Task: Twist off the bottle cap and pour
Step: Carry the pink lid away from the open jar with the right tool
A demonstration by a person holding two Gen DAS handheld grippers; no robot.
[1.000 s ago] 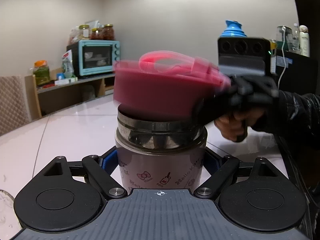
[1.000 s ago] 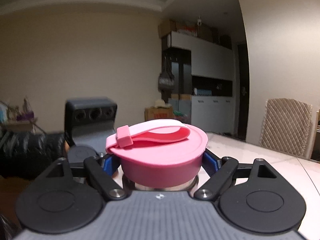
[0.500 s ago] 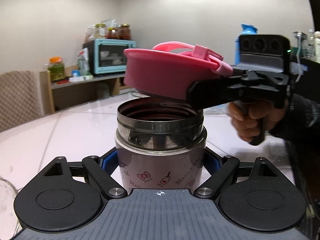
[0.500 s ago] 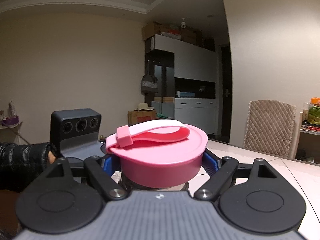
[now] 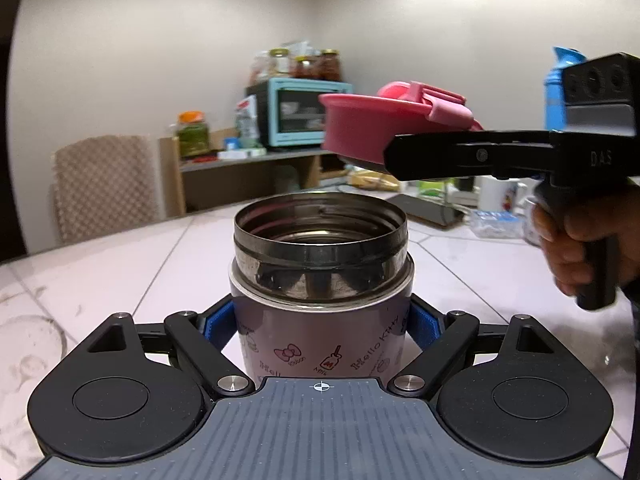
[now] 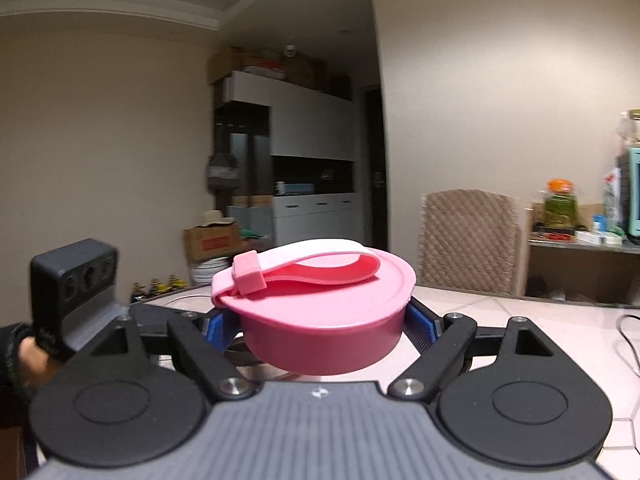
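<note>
In the left wrist view a pink printed jar (image 5: 322, 344) with an open steel threaded mouth stands upright on the white table. My left gripper (image 5: 322, 326) is shut on its body, blue pads against both sides. The pink cap (image 5: 370, 128) with its carry strap hangs in the air above and to the right of the jar mouth, clear of it. My right gripper (image 6: 322, 326) is shut on the pink cap (image 6: 320, 320), which fills the middle of the right wrist view. What is inside the jar is hidden.
The white tiled table (image 5: 120, 264) spreads around the jar. A quilted chair (image 5: 106, 186) stands at its far edge. Behind are a shelf with a teal oven (image 5: 300, 110) and jars. A mug (image 5: 500, 192) and a dark tray lie at the right.
The right gripper has lifted the pink cap off the jar mouth and carried it up and to the right. The left gripper kept its hold on the jar while its view swung sideways.
</note>
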